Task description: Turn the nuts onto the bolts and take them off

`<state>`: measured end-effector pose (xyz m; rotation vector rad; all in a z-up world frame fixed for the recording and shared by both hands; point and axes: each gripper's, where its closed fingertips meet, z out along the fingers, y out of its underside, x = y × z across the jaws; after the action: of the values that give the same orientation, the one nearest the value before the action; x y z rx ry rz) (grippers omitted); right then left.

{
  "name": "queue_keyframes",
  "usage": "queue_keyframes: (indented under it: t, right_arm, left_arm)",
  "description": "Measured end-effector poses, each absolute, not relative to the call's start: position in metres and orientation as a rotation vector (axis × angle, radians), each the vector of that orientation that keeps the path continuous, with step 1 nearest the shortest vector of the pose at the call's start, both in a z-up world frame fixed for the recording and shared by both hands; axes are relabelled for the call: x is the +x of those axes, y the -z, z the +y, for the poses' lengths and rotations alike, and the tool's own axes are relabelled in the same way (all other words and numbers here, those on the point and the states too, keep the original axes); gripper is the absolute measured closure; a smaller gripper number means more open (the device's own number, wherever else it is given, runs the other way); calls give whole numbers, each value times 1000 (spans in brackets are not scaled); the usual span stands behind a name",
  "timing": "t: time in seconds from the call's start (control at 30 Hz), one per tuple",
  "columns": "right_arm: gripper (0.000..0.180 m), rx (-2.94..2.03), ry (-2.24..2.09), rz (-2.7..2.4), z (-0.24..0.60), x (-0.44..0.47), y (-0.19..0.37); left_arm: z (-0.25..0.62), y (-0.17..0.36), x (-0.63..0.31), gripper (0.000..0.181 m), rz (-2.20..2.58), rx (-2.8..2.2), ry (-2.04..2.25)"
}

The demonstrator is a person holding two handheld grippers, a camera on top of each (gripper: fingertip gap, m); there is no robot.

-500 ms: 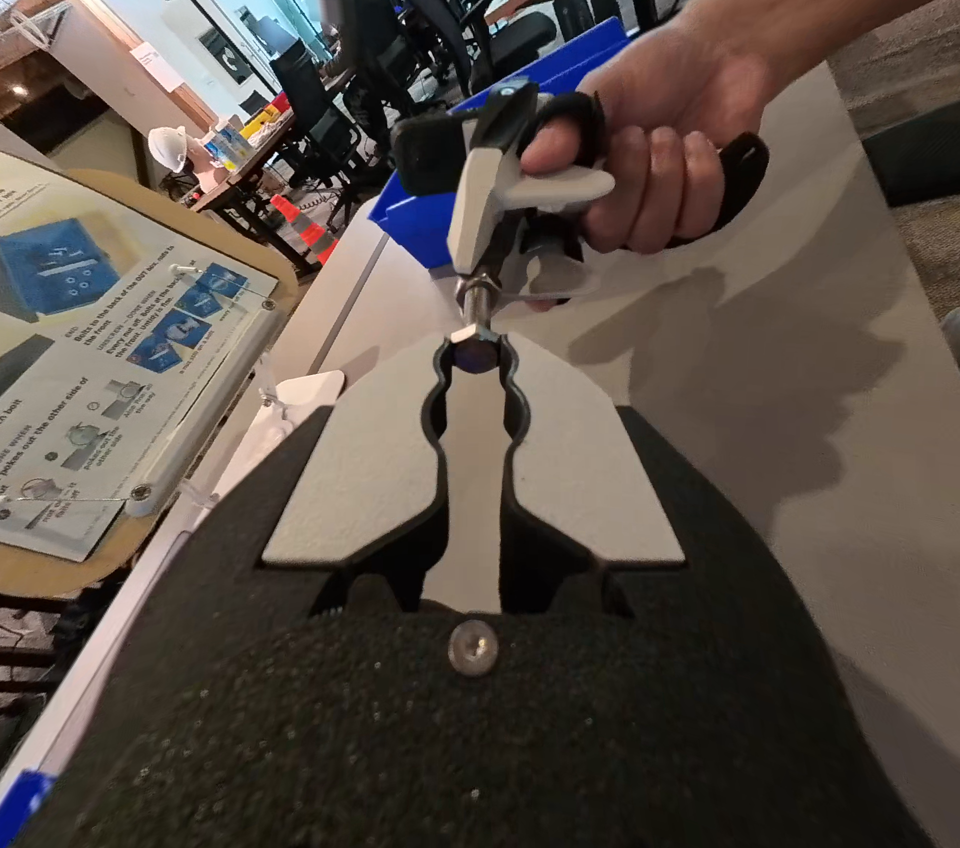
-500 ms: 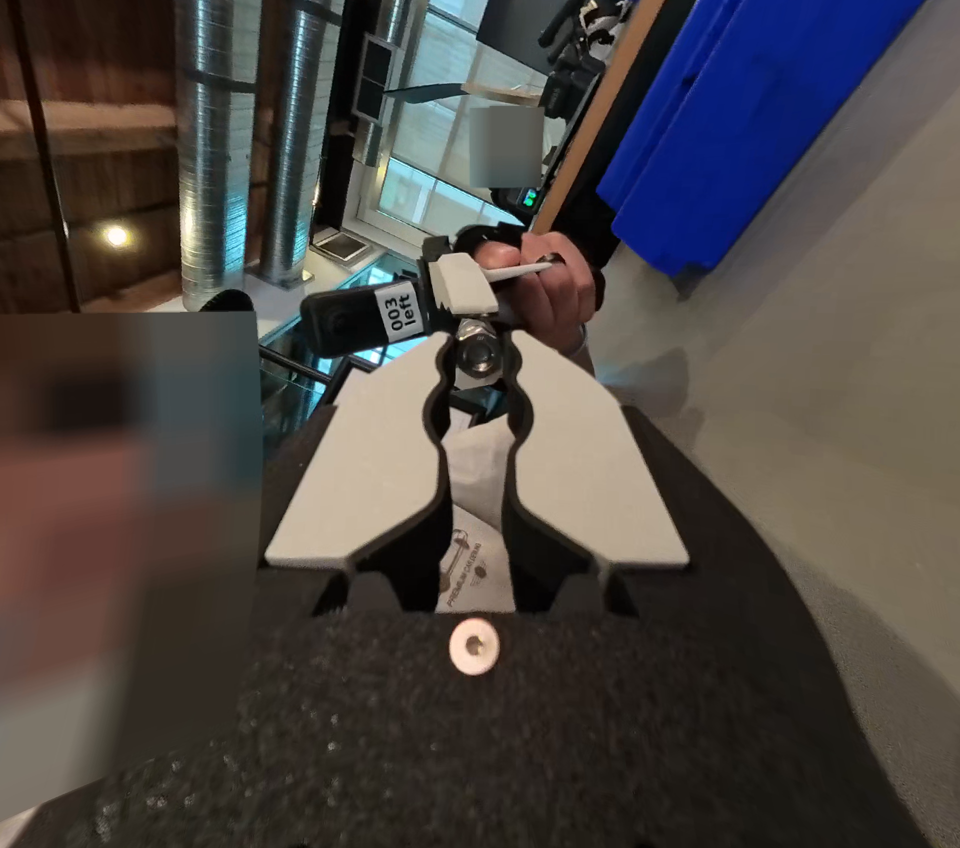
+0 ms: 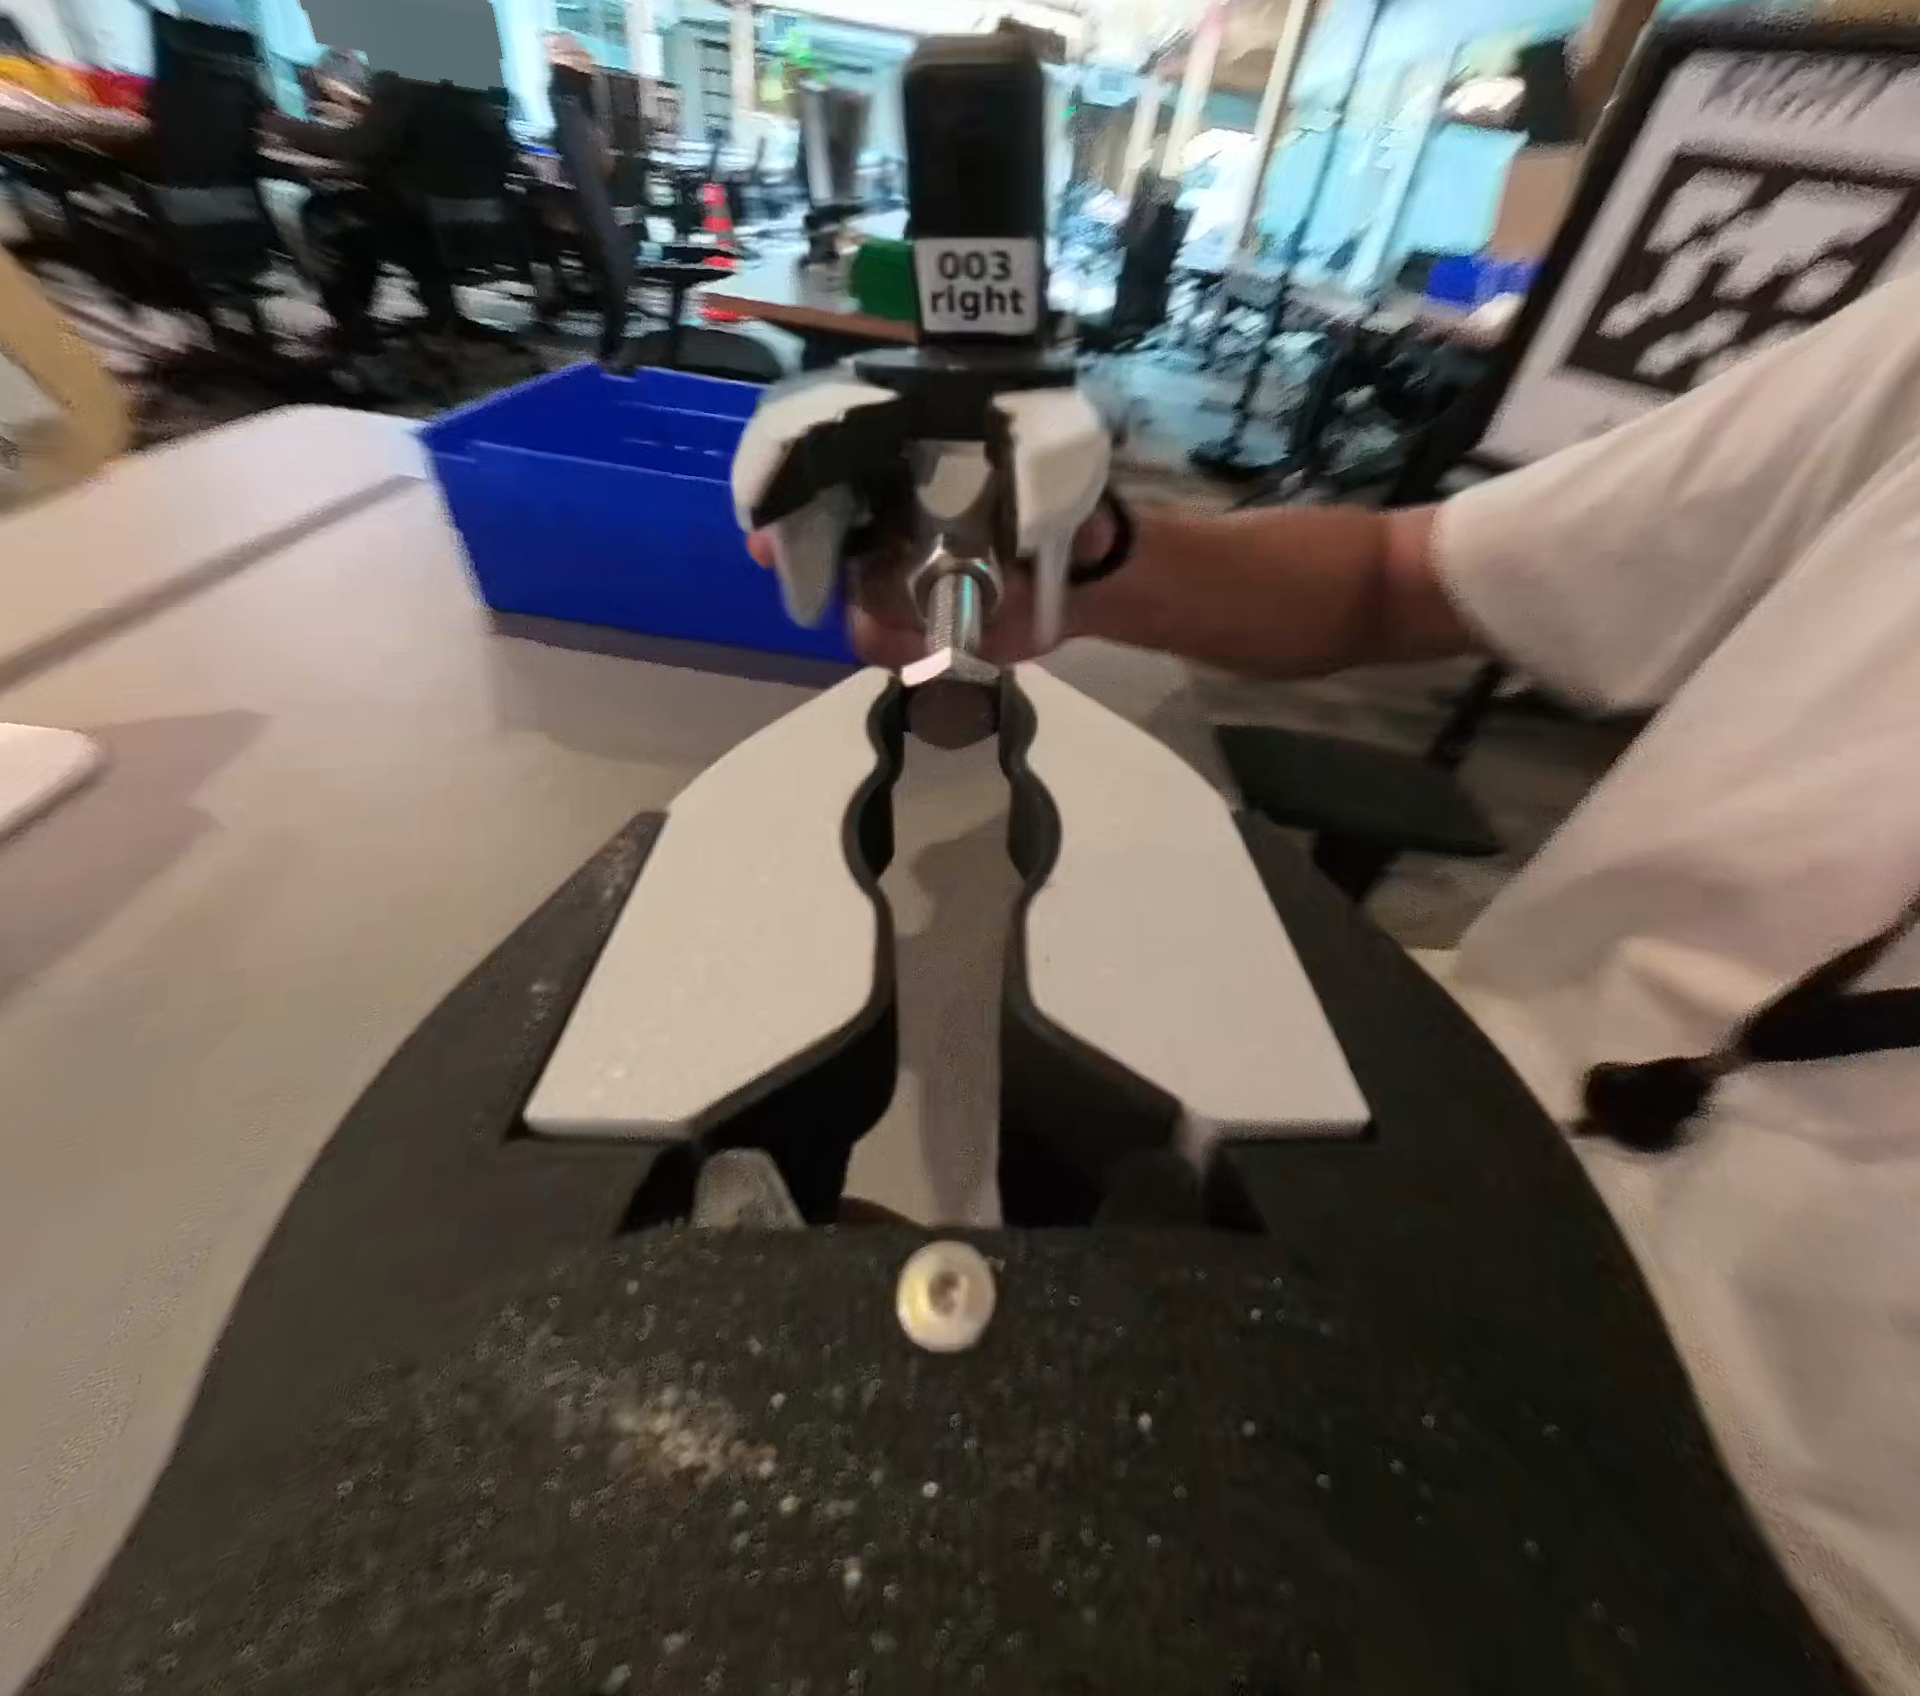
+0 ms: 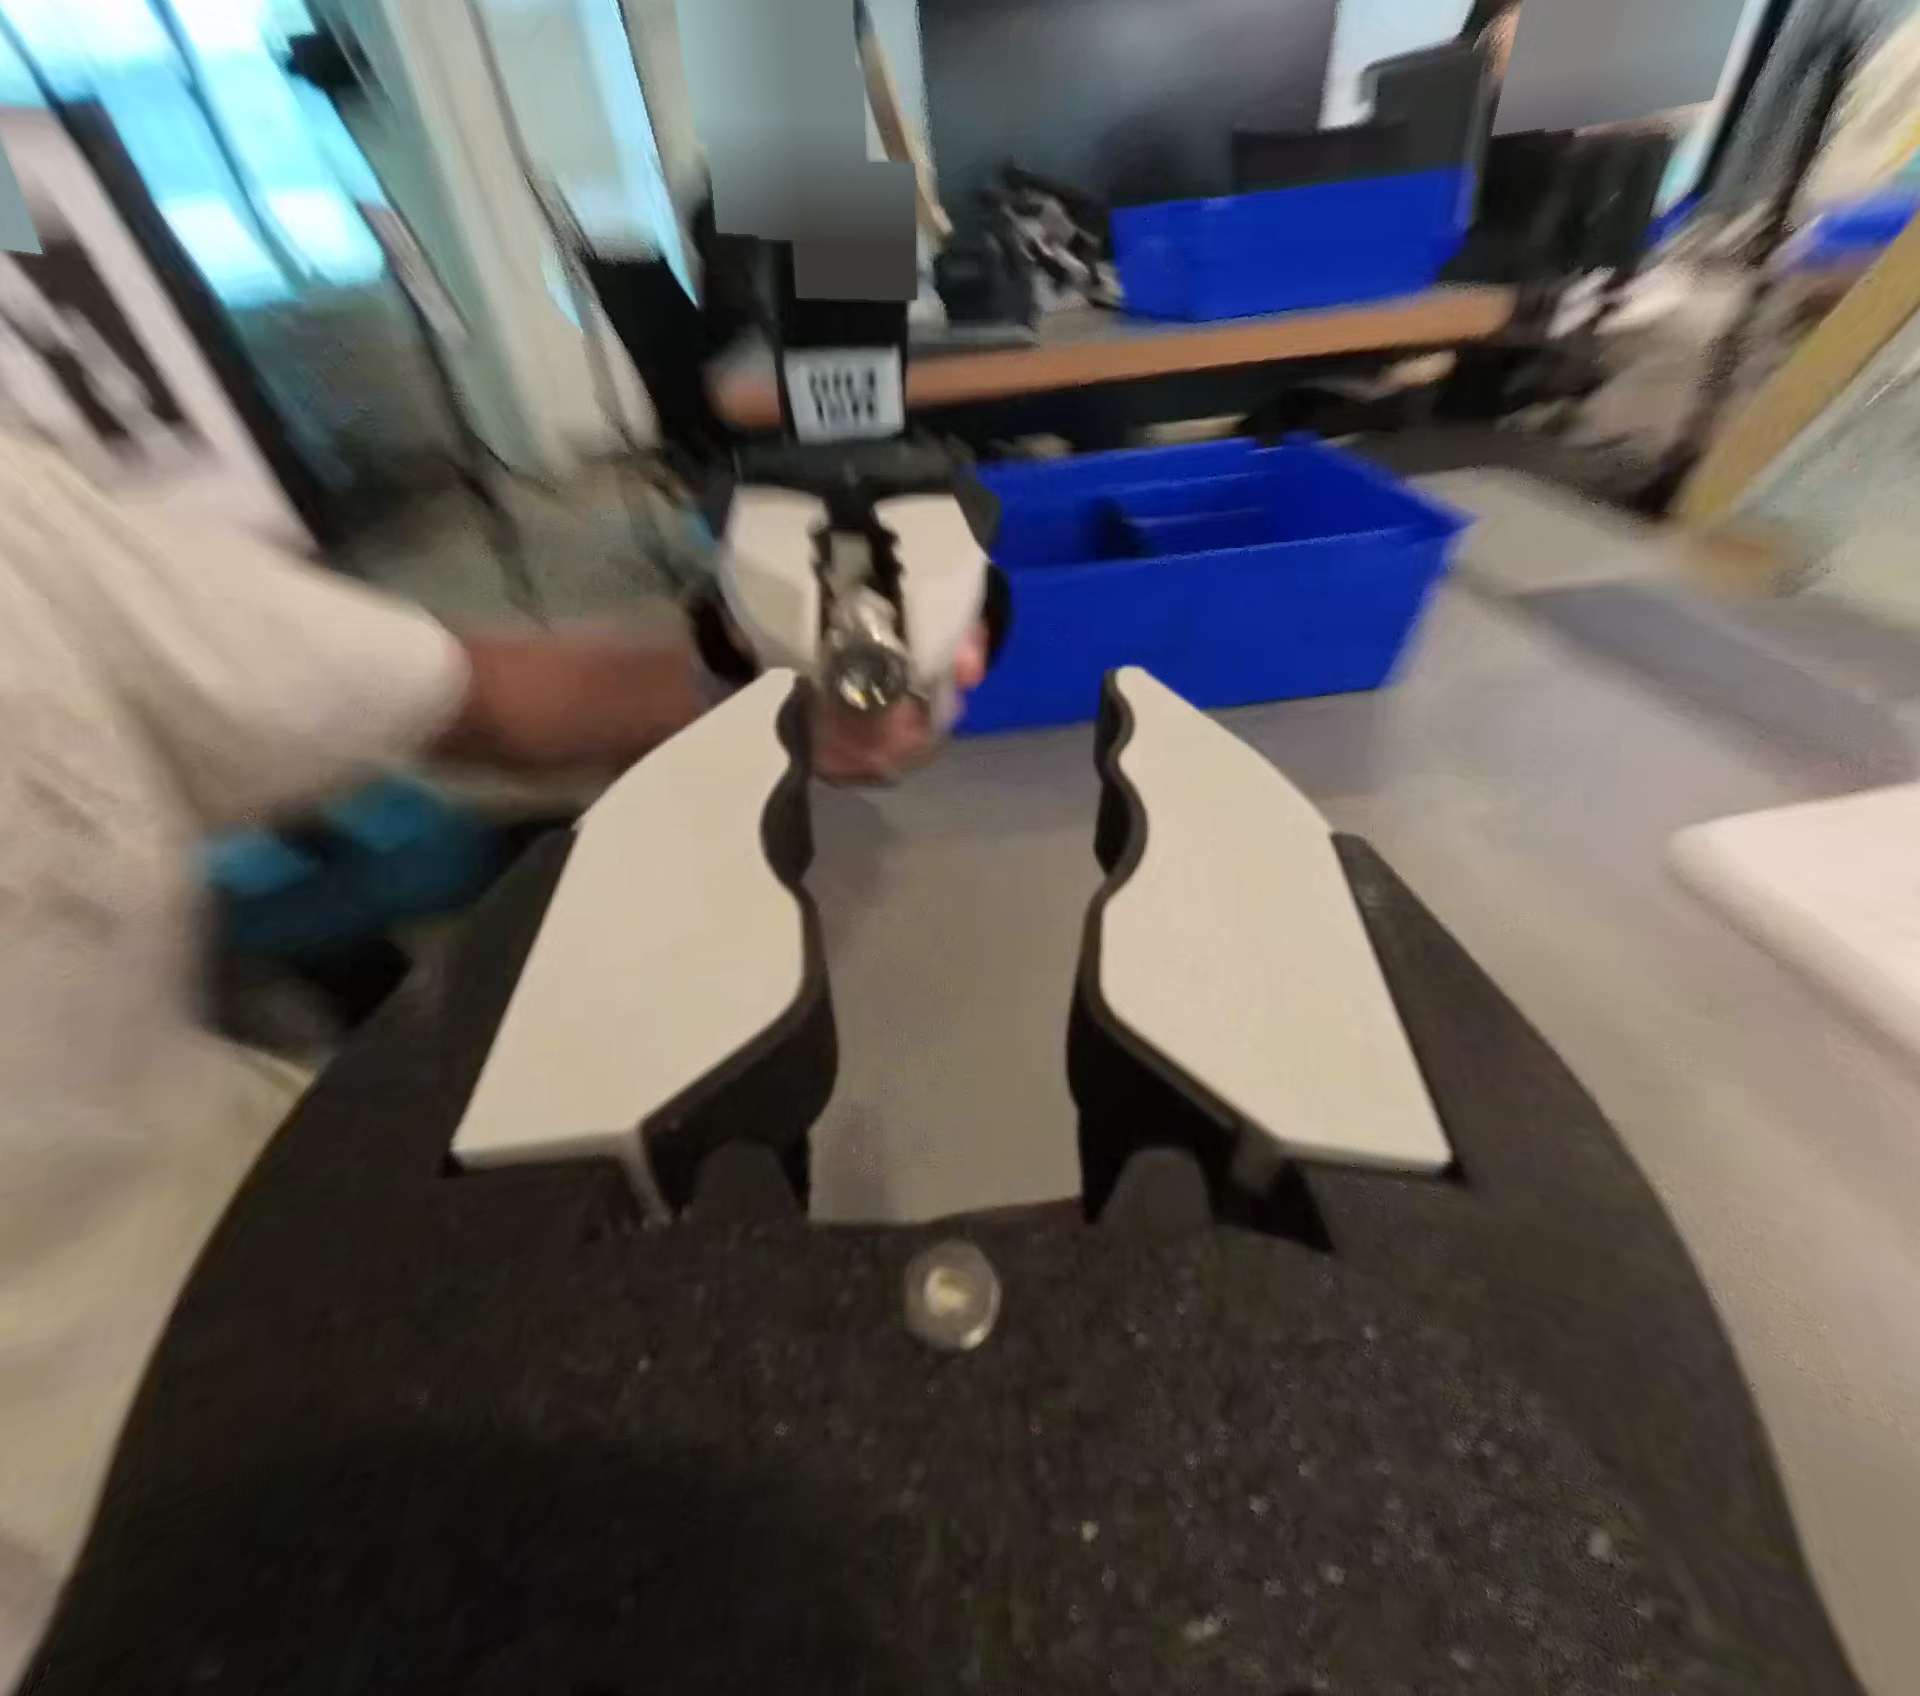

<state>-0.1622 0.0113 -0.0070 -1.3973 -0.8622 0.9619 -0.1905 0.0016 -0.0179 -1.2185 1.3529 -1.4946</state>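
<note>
My left tongs (image 3: 951, 711) pinch the bolt (image 3: 958, 623) by its head end, shaft pointing at the right tongs (image 4: 951, 690), which are spread wide and off it. The nut (image 3: 951, 550) sits partway along the thread, I think; too blurry to be sure. Risk: right side re-grips off-centre w/ the bolt tipped, nut jams or bolt twists out of my pinch and drops to the tabletop (image 3: 260, 659). Blue bin (image 4: 1205, 576) behind: dividers visible, contents can't tell.
</note>
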Motion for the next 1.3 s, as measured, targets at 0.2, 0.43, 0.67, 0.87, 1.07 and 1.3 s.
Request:
queue_keyframes:
  t: [0.2, 0.43, 0.67, 0.87, 1.07, 1.3]
  right_arm:
    - [135, -943, 6, -1321, -2, -168, 19]
    - [157, -794, 154, -1520, -7, -181, 30]
    - [162, -1258, -452, -1361, 0, -186, 35]
    - [162, -1747, -1367, -779, 10, -185, 42]
    - [137, -1666, -1187, -848, 5, -181, 36]
    - [131, -1000, 202, -1484, 3, -166, 40]
  left_arm:
    - [1, 27, -191, 164, 1295, -1298, 1852]
    - [-9, 41, -188, 164, 1388, -1331, 1922]
    - [-2, 44, -191, 164, 1403, -1316, 1771]
    - [10, 53, -189, 164, 1454, -1292, 1412]
    - [9, 51, -189, 164, 1435, -1308, 1481]
    - [3, 42, -198, 164, 1395, -1306, 1783]
